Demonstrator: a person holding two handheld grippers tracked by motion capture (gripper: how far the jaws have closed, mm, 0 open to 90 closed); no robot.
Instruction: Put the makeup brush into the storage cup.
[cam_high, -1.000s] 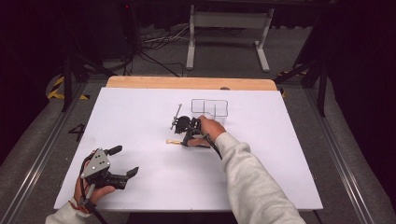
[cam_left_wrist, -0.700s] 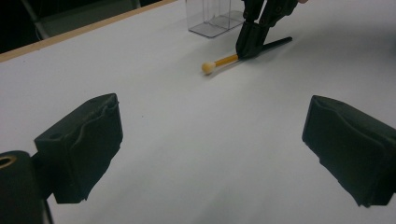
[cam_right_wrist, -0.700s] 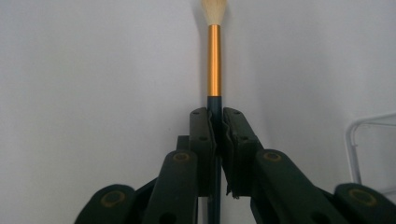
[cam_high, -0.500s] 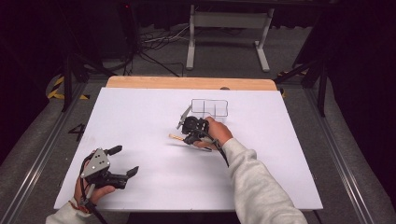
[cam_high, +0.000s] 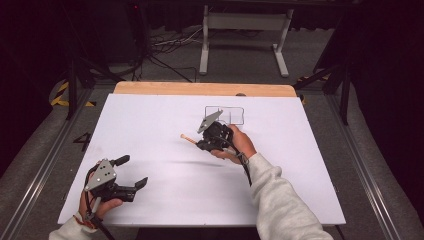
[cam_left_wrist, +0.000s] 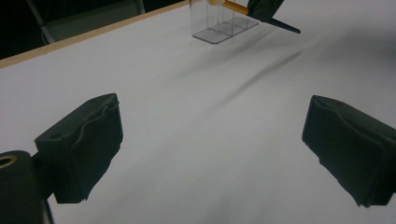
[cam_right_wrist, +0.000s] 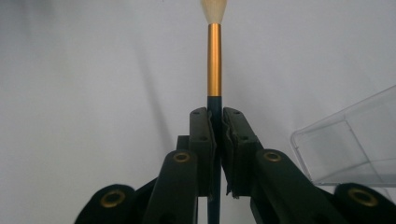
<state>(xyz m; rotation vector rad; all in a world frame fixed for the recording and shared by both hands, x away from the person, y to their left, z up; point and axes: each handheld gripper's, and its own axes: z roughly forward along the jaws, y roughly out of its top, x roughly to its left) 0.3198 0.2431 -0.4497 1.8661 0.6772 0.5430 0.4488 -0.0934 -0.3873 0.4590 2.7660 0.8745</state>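
Right gripper (cam_right_wrist: 217, 154) jaws pinch a dark-handled paintbrush (cam_right_wrist: 214, 60) (gold ferrule, pale tip).

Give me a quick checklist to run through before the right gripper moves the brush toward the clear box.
1. Grip: right gripper shut on the brush, handle between the pads: ok.
2. Brush lifted off the white table: looks ok from the left gripper view.
3. Clear box upright and open at the top: ok.
4. Bristle end points away from the box in the high view, so it needs turning: not ok.
5. Left gripper open, holding nothing, off to the near side: ok.
6. Box contents: cannot tell.
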